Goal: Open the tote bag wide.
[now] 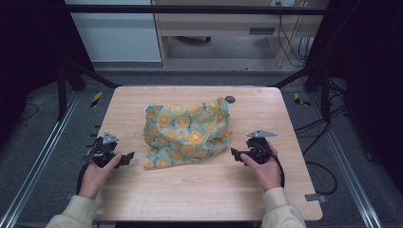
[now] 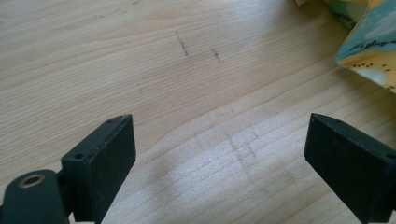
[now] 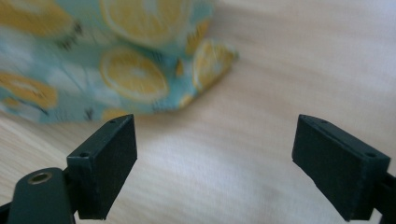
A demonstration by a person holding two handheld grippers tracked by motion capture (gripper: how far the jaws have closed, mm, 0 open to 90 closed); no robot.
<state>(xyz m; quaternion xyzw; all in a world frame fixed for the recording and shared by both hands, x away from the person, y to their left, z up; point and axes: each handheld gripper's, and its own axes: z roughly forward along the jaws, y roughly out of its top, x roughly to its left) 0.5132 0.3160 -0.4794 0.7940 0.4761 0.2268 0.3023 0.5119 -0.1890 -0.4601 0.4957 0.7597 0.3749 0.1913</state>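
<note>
A crumpled teal cloth printed with orange slices lies bunched in the middle of the wooden table. My left gripper rests on the table to the cloth's left, open, with bare wood between its jaws; a corner of the cloth shows at the upper right of the left gripper view. My right gripper sits just right of the cloth, open and holding nothing. In the right gripper view the cloth lies ahead and to the left of the jaws, its edge close to them.
A small dark round mark sits on the table near the far edge. Black frame posts stand at both far corners, cables trail on the floor to the right, and a desk stands beyond the table.
</note>
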